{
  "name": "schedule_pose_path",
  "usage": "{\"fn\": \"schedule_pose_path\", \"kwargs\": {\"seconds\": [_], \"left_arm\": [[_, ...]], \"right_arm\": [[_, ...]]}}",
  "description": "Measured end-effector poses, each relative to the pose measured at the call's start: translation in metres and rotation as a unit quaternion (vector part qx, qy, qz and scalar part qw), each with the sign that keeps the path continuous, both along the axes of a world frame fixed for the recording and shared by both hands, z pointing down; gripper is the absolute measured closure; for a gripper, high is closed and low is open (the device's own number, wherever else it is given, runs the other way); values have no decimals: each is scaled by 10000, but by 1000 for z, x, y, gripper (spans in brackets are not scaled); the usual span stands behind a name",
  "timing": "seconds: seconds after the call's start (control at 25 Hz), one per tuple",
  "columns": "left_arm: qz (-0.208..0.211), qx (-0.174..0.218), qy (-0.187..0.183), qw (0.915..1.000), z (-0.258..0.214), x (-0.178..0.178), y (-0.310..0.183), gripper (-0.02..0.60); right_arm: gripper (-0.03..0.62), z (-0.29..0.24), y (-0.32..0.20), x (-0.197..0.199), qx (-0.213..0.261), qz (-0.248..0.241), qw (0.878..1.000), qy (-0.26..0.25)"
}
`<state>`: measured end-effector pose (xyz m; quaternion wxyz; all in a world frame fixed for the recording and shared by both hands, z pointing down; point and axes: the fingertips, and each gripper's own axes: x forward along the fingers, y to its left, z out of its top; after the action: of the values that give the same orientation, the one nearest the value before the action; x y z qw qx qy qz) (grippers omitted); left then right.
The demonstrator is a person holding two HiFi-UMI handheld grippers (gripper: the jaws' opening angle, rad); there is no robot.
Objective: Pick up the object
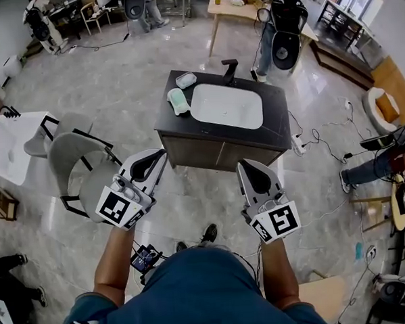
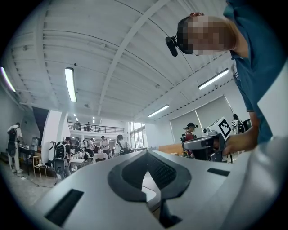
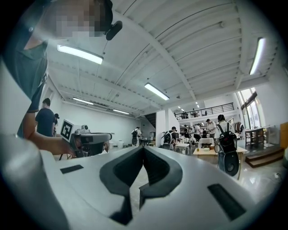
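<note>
A pale green object (image 1: 178,101) lies on the left part of a dark countertop (image 1: 276,123), beside a white basin (image 1: 226,106). A small pale dish (image 1: 186,79) and a black tap (image 1: 229,70) stand behind it. Both grippers are held level in front of the cabinet, short of the counter. My left gripper (image 1: 156,159) is shut and empty, its black pads meeting at the tip (image 2: 146,155). My right gripper (image 1: 249,168) also has its jaws together with nothing between them (image 3: 143,150). Neither gripper view shows the counter or the green object.
A grey chair (image 1: 74,161) stands close at the left, next to a white table (image 1: 12,144). Cables and a power strip (image 1: 298,143) lie on the floor right of the cabinet. A seated person (image 1: 375,164) is at the far right; a wooden table (image 1: 238,10) stands behind.
</note>
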<state>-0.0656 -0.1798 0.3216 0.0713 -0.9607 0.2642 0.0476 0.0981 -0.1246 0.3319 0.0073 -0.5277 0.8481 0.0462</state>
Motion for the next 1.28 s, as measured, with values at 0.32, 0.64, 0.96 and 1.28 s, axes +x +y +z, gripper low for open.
{"fn": "schedule_pose_path", "kwargs": {"seconds": [0.32, 0.64, 0.96, 1.28], "left_arm": [[-243, 95, -58, 9996, -3, 46, -30, 577], [-347, -40, -205, 9992, 4, 70, -56, 577], [-287, -121, -203, 9993, 10, 69, -109, 577], [-55, -88, 18, 9999, 7, 61, -182, 577]], "right_arm": [[580, -2, -43, 41, 139, -348, 9992, -103], [581, 1, -76, 61, 89, -553, 9982, -226], [581, 10, -128, 59, -58, -498, 9985, -232], [580, 4, -186, 53, -62, -222, 9997, -44]]}}
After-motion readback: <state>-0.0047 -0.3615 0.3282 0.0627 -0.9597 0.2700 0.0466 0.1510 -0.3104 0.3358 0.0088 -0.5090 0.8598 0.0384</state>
